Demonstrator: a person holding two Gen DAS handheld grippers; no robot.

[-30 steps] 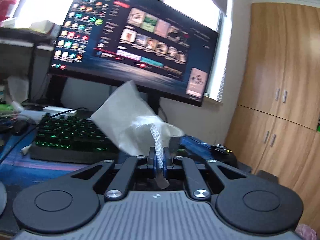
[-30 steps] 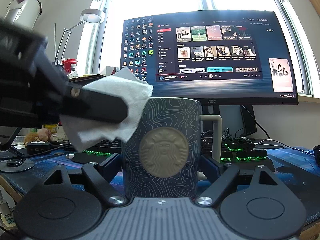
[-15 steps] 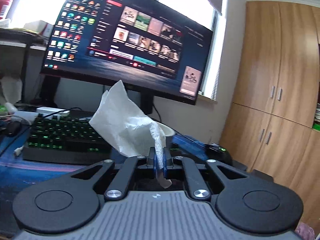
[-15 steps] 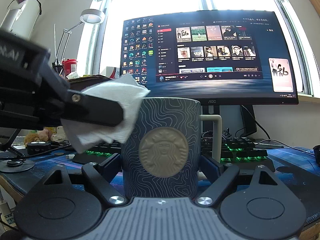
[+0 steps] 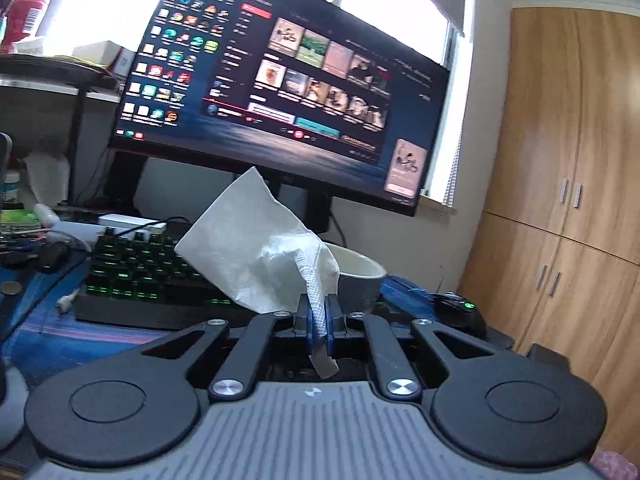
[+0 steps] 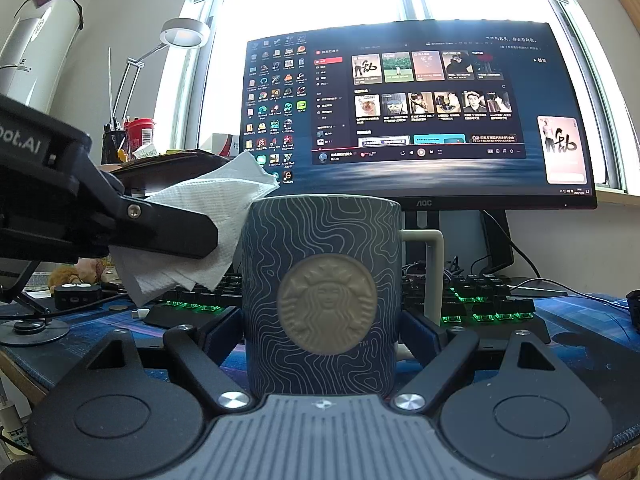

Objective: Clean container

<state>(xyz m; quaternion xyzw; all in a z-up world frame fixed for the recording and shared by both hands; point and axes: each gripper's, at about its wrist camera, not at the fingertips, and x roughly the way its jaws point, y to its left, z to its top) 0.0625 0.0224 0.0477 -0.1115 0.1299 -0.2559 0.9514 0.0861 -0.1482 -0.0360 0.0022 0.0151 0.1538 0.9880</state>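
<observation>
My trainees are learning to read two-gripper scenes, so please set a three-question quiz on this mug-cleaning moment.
1. True or false: the left gripper is shut on the paper towel.
2. What does the right gripper hold? A) keyboard B) mug C) lamp
3. Fill in: the mug stands ____, handle to the picture's right.

Key: 1 true; 2 B; 3 upright.

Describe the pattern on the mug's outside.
Dark blue mug with pale wavy contour lines and a round beige emblem; clearest in the right wrist view.
</observation>
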